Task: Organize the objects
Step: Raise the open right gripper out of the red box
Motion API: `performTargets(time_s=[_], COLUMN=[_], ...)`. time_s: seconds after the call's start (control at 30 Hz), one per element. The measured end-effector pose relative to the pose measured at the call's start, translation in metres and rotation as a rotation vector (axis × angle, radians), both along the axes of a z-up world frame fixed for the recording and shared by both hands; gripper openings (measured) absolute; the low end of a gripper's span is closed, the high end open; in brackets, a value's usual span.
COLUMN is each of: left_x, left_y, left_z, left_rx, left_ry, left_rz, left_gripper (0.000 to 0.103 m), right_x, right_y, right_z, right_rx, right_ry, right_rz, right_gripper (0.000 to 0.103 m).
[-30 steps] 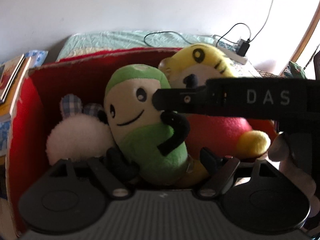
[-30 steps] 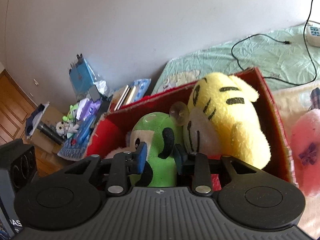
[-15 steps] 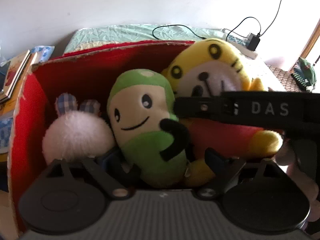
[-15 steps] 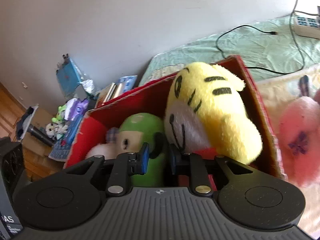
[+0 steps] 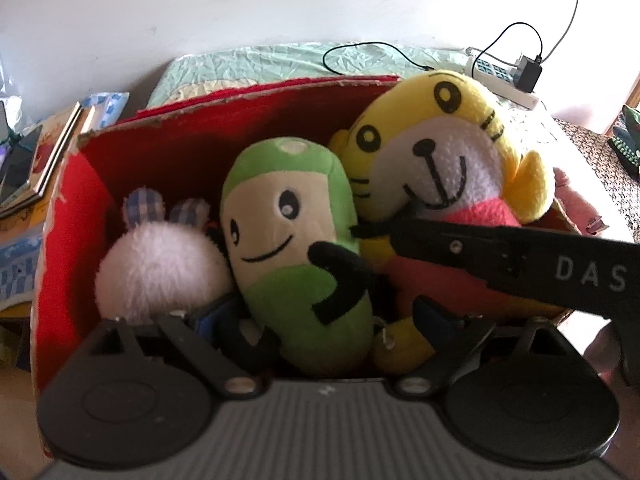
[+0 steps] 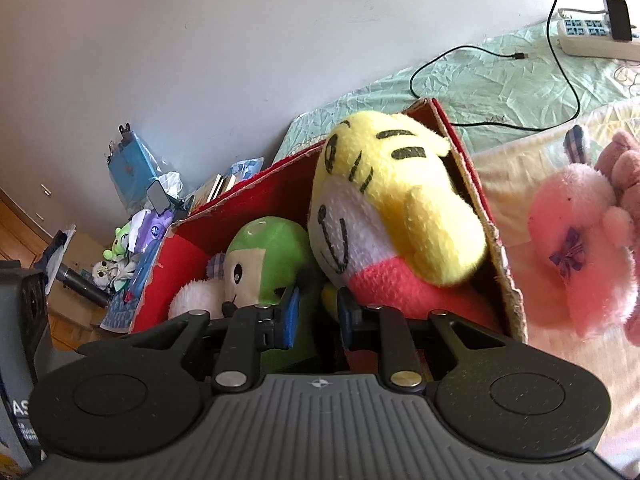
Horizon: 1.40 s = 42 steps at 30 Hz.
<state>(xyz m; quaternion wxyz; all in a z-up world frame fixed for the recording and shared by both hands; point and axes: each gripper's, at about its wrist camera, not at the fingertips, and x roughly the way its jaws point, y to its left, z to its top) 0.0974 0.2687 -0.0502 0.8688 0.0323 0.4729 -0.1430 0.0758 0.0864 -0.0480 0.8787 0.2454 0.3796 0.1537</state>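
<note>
The red box (image 5: 72, 200) sits on the bed (image 6: 500, 92). Inside it are the yellow tiger (image 5: 436, 160), green toy (image 5: 296, 248) and white bunny (image 5: 156, 268). The left gripper (image 5: 320, 320) has its fingers wide apart around the green toy. The right gripper (image 6: 316, 316) has a small gap, holding nothing.
</note>
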Motion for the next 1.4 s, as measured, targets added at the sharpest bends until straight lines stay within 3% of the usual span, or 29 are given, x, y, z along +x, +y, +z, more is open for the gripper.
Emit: performTargets(time_s=[0.53, 1.13, 1.23, 1.4], left_x=[-0.006, -0.012, -0.012, -0.01], left_y=[-0.012, -0.022, -0.024, -0.023], left_z=[0.006, 0.006, 0.005, 0.005], left_rx=[0.06, 0.063, 0.081, 0.08], left_ry=[-0.042, -0.09, -0.089, -0.076], left_rz=[0.037, 0.062, 0.079, 0.076], left_gripper=[0.095, 0.096, 0.103, 0.103], right_x=[-0.014, -0.024, -0.025, -0.025], right_y=[-0.003, 0.001, 0.002, 0.001], right_z=[0.005, 0.008, 0.008, 0.008], right_rx=[-0.041, -0.073, -0.075, -0.068], right_ry=[-0.058, -0.098, -0.099, -0.1], right_rz=[0.018, 0.006, 0.002, -0.005], right_gripper=[0.022, 0.022, 0.022, 0.023])
